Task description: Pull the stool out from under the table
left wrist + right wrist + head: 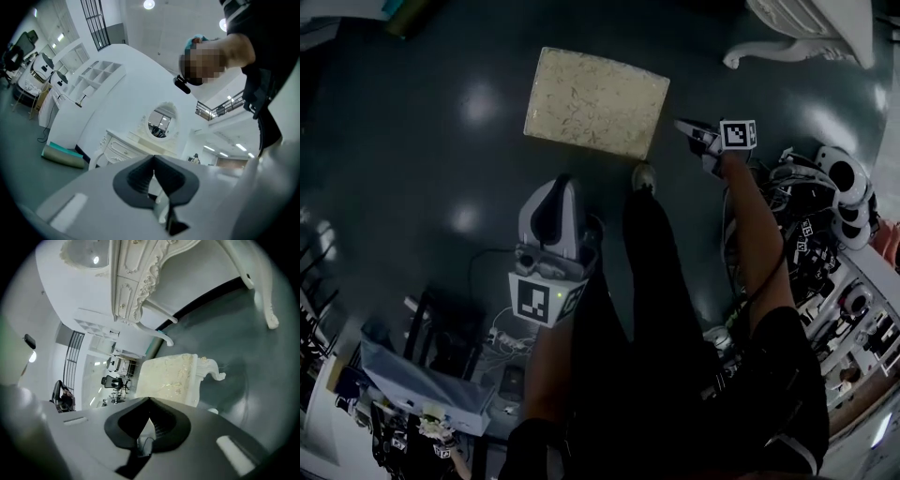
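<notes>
The stool [595,101], with a cream patterned cushion and white carved legs, stands on the dark floor to the left of the white ornate table [811,23], out from under it. In the right gripper view the stool [171,378] lies beyond the jaws, with the table [140,277] above it. My right gripper [686,128] hangs just right of the stool's near corner, apart from it, shut on nothing [149,401]. My left gripper [558,183] is held nearer me, short of the stool. Its jaws meet with nothing between them [153,159].
A shoe [644,176] of the person stands just before the stool. Cables and equipment [830,234] crowd the right side. A box and clutter [422,384] sit at the lower left. A rolled green mat [63,157] lies by the white dresser with an oval mirror [161,123].
</notes>
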The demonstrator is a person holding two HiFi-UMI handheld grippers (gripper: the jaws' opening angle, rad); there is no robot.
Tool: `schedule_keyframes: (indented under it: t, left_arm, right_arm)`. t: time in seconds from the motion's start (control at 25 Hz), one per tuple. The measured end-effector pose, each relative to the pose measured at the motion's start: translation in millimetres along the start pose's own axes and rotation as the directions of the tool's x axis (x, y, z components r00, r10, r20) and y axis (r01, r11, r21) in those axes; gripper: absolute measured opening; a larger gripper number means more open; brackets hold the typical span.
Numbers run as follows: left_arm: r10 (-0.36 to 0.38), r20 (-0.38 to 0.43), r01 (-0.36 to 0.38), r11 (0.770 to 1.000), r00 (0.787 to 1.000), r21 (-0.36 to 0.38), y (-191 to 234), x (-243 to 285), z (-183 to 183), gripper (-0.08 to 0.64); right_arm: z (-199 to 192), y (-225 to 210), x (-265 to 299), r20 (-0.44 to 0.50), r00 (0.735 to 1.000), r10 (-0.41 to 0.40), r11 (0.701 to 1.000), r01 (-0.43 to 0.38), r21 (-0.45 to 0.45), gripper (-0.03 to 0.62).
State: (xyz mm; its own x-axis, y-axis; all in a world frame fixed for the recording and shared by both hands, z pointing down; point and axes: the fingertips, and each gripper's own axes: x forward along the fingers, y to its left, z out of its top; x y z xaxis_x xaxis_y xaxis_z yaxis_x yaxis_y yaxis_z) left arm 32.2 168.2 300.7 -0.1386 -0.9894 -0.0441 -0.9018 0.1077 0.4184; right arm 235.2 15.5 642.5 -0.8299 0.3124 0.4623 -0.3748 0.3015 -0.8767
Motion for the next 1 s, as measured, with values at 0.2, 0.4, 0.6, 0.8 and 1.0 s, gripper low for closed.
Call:
schedule_keyframes:
  t: [0.2,0.4,0.6,0.8,1.0]
  left_arm:
    - [-0.033,-0.001,0.033,0.999,0.999,-0.004,-18,-5,30,0.009]
    - [-0.093,-0.014,0.093,0.994,0.996,0.051,-47,-9,72,0.009]
    - [-0.084,-0.023,0.085,0.995,0.996,0.054,-56,4,90,0.009]
    - [-0.064,-0.032,0.066,0.995,0.997,0.070,-67,2,118,0.009]
    - [-0.079,-0.023,0.081,0.993,0.997,0.086,-79,-6,154,0.010]
  right_arm:
    - [0,42,-23,0.068,0.997,-0.034,0.999,0.037,-0.040,-0.002]
    - [3,107,-42,0.164,0.979,-0.118,0.988,0.133,-0.079,-0.002]
    - [13,159,-59,0.284,0.943,-0.175,0.972,0.212,-0.106,-0.003]
    - [11,227,-90,0.409,0.882,-0.235,0.934,0.321,-0.154,-0.003]
    - [22,312,-119,0.521,0.811,-0.267,0.872,0.433,-0.227,-0.003]
